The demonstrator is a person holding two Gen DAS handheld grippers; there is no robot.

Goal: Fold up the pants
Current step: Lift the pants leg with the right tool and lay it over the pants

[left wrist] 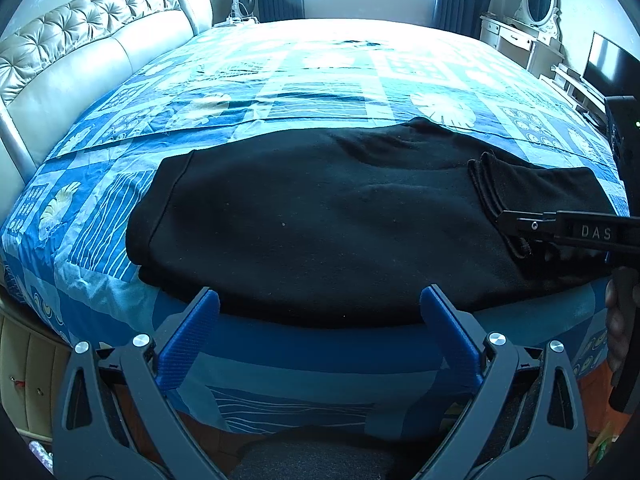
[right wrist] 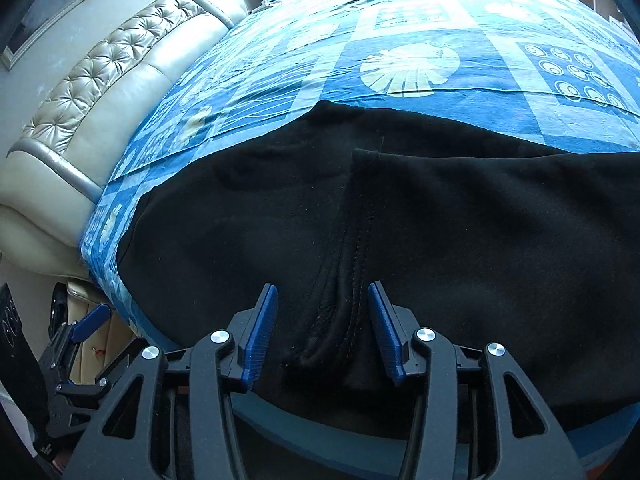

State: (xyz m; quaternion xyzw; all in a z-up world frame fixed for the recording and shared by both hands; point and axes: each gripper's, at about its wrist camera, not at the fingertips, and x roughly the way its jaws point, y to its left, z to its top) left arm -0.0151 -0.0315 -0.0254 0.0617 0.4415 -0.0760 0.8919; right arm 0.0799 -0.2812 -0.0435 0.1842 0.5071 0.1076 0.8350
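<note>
Black pants (left wrist: 320,208) lie flat across the near part of the blue patterned bed cover (left wrist: 280,92), one end folded back over the rest. The folded-over cuff edge (left wrist: 488,184) lies toward the right. My left gripper (left wrist: 320,296) stands wide open at the bed's near edge, its tips just at the pants' border, with nothing between them. In the right wrist view, my right gripper (right wrist: 322,288) is open over the pants (right wrist: 240,220). The bunched cuff edge (right wrist: 352,260) runs between its blue pads (right wrist: 260,328), which stand apart from the cloth. The right gripper (left wrist: 520,236) also shows from the side in the left wrist view.
A tufted headboard (left wrist: 80,52) bounds the bed on the left. A white dresser with an oval mirror (left wrist: 536,0) and a dark screen (left wrist: 608,64) stand at the far right. A fan (left wrist: 244,0) sits by the window. A person's hand (left wrist: 618,328) holds the right gripper's handle.
</note>
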